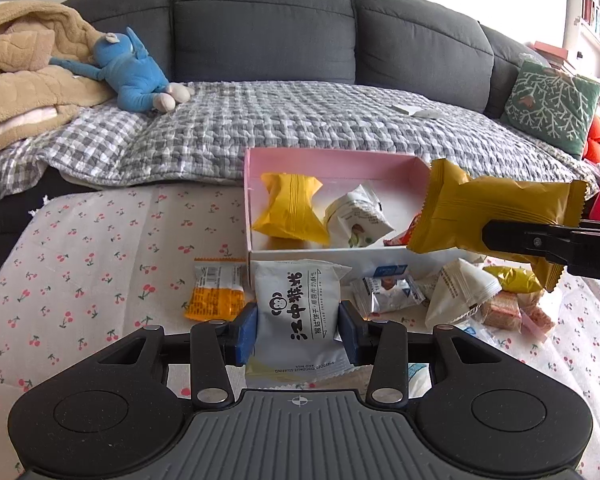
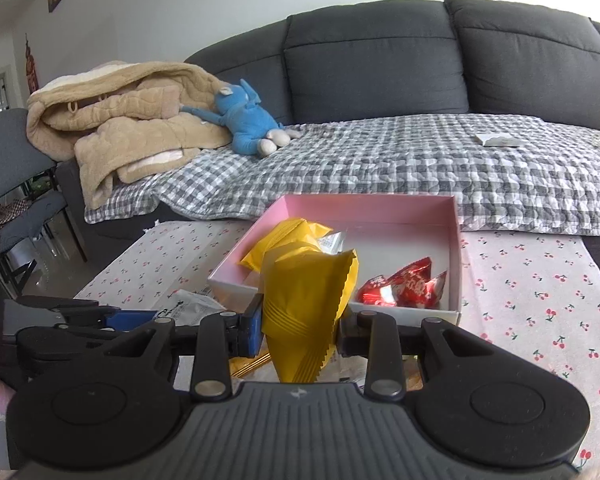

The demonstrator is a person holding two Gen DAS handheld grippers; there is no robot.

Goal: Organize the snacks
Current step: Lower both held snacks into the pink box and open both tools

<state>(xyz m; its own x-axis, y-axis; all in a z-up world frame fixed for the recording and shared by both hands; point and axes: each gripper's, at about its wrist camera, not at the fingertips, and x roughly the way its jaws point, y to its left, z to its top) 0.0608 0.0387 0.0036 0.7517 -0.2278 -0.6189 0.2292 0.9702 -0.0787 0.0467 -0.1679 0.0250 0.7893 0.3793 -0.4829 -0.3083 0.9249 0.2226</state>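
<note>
Snacks go into the pink box [image 1: 256,168], so both grippers carry one above the table: the left gripper [image 1: 298,332] pinches a white biscuit packet [image 1: 300,312], the right gripper [image 2: 298,330] clamps a gold packet [image 2: 304,304], probably bound there next.

A white biscuit packet [image 1: 298,312] with black monkey print stands upright, pinched. A gold packet [image 1: 496,216] hangs lifted beside the pink box [image 1: 247,184], which holds yellow, white and red packets.
</note>
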